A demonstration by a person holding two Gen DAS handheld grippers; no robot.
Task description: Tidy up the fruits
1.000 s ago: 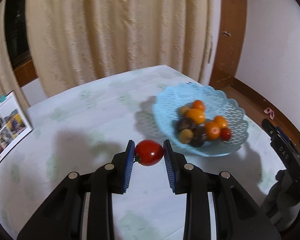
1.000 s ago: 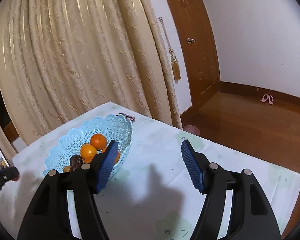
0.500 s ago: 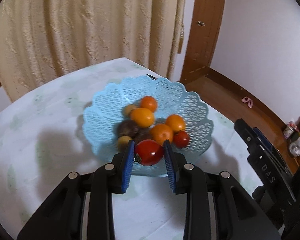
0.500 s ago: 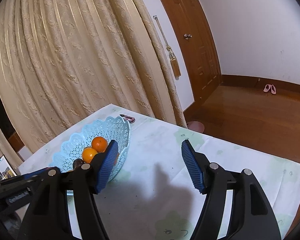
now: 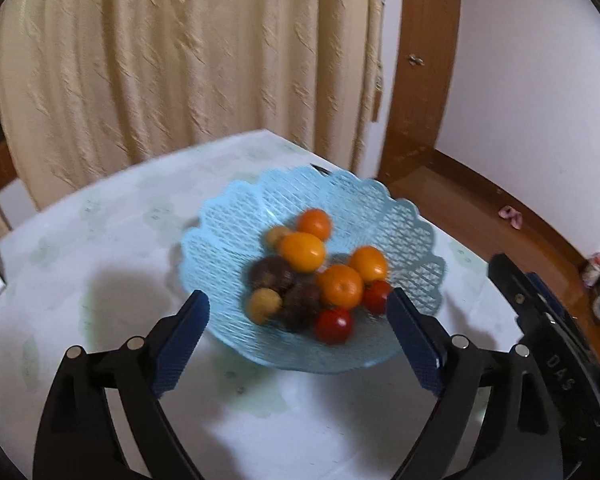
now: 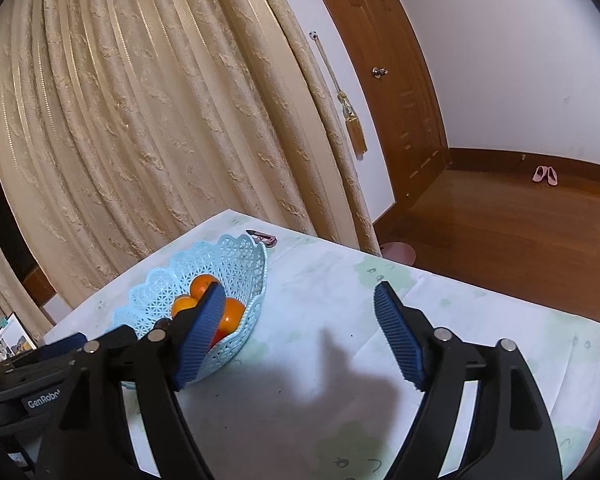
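Observation:
A light blue lattice basket (image 5: pixel 396 216) stands on the table and holds several fruits: oranges (image 5: pixel 340 285), dark round fruits (image 5: pixel 269 273), small yellow fruits and two red tomatoes. The nearer tomato (image 5: pixel 333 325) lies at the basket's front. My left gripper (image 5: pixel 300 336) is open and empty, its jaws spread wide just in front of the basket. My right gripper (image 6: pixel 296 334) is open and empty over the table to the right of the basket (image 6: pixel 240 256). The right gripper's body also shows in the left wrist view (image 5: pixel 548 328).
A pale floral tablecloth (image 5: pixel 100 248) covers the table. A photo booklet (image 6: pixel 10 338) lies at the far left edge. A small dark object (image 6: pixel 265 237) sits behind the basket. Curtains, a wooden door and floor lie beyond the table's edges.
My left gripper carried the tomato over the basket, then opened; the tomato now lies in the basket's front. The right gripper stayed open and barely moved.

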